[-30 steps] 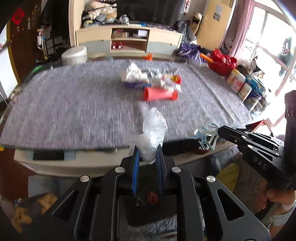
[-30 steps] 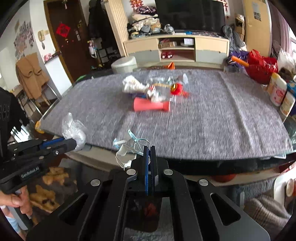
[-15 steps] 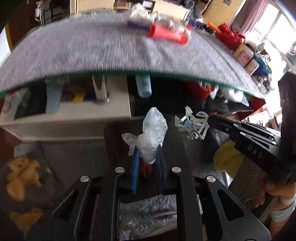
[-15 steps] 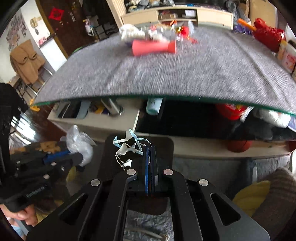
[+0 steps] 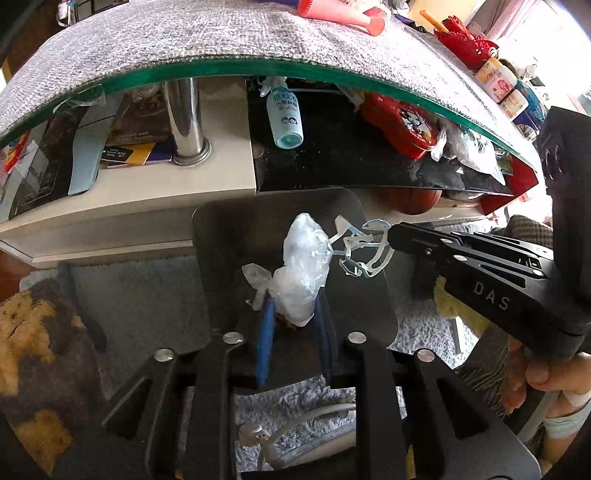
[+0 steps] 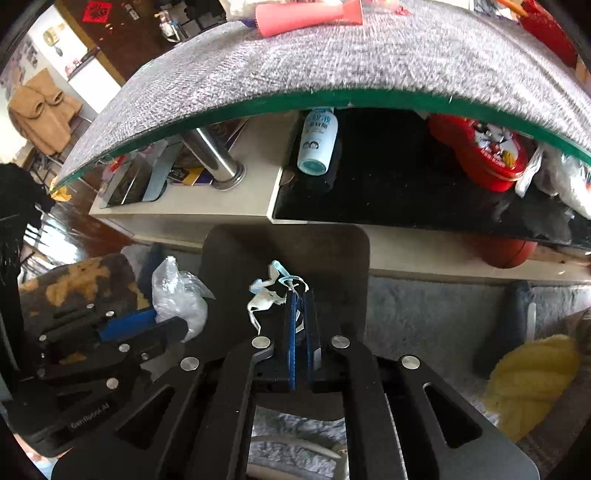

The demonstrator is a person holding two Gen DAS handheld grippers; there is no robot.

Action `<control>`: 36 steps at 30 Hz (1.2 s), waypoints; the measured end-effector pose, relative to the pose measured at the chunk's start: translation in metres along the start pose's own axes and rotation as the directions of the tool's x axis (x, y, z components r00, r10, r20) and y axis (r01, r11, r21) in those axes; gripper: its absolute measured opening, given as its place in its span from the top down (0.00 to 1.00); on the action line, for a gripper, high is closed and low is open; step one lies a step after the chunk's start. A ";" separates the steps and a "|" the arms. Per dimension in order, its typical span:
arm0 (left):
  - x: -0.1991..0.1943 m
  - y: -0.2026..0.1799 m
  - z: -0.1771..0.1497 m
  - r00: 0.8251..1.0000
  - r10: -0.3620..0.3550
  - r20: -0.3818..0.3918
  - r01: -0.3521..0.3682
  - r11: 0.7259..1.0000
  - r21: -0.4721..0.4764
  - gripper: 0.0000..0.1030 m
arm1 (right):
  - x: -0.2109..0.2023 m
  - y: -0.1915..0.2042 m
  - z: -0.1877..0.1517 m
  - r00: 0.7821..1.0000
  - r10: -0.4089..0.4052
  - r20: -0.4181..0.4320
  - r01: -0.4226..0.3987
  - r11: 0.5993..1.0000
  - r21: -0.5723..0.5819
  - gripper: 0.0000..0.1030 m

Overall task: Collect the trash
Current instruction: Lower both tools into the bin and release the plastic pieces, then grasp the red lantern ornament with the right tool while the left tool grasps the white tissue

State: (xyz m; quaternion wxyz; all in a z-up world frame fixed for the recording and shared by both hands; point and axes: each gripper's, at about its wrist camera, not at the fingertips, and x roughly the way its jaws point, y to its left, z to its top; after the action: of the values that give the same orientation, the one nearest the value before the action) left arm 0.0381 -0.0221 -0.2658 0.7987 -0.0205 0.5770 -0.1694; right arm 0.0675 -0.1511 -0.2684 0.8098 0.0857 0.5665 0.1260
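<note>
Both grippers point steeply down over a dark, rounded-rectangle waste bin (image 5: 229,236) that stands on a pale grey shaggy rug (image 5: 147,291), just in front of the glass table edge. Inside the bin, low between the left fingers, a small brownish-orange scrap (image 5: 286,322) shows, though the view is too dark to tell what it is.

The left gripper (image 5: 293,308) has a crumpled wad of clear plastic film (image 5: 304,266) between its blue-padded fingers (image 5: 265,332). Its jaws are opening; the wad sits between them, and the pads stand slightly clear of its lower end, so the hold looks loose. The wad hangs directly over the bin's mouth.

The right gripper (image 6: 302,299) has its jaws nearly pressed together, pinching a tangle of thin white and pale blue plastic strips (image 6: 271,291). The jaws are just beginning to part, with the strips between them. This tangle also sits over the bin's opening, close beside the plastic wad. A hand (image 5: 554,373) holds the right gripper's handle at the lower right of the left wrist view.

Under the grey woven cloth (image 5: 184,33) on the table, the lower shelf holds a white and teal spray bottle (image 5: 282,114) lying on its side and a red cartoon-printed tin (image 6: 487,151). A coral-pink tube (image 6: 306,14) lies on the cloth above.
</note>
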 end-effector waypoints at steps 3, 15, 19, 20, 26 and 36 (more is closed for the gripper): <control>0.000 0.001 0.000 1.000 0.005 -0.004 -0.005 1.000 0.001 0.66 | -0.001 -0.002 0.001 1.000 -0.003 0.004 0.003 1.000 0.016 0.93; -0.013 0.001 0.008 0.999 0.038 0.019 -0.038 0.999 0.007 0.33 | -0.022 -0.014 0.012 0.997 0.025 0.067 -0.030 0.997 0.072 0.41; -0.026 0.001 0.017 0.998 0.052 0.048 -0.052 0.999 -0.004 0.23 | -0.045 -0.017 0.023 0.992 -0.019 0.121 0.010 0.997 0.070 0.27; -0.030 0.001 0.020 0.997 0.054 0.057 -0.054 0.999 -0.006 0.20 | -0.056 -0.018 0.028 0.988 -0.049 0.150 0.039 0.997 0.067 0.22; -0.063 -0.007 0.051 0.987 0.069 0.143 -0.070 0.998 0.003 0.12 | -0.105 -0.028 0.061 0.957 -0.108 0.268 0.086 0.992 0.093 0.13; -0.100 -0.023 0.112 0.965 0.086 0.247 -0.093 0.995 0.018 0.11 | -0.134 -0.044 0.114 0.928 -0.140 0.346 0.109 0.988 0.106 0.10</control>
State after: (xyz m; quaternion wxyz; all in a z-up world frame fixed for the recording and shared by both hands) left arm 0.1084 -0.0320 -0.1319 0.8710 -0.0034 0.4715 -0.1378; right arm 0.1351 -0.2326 -0.1213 0.9002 0.1052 0.4213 0.0327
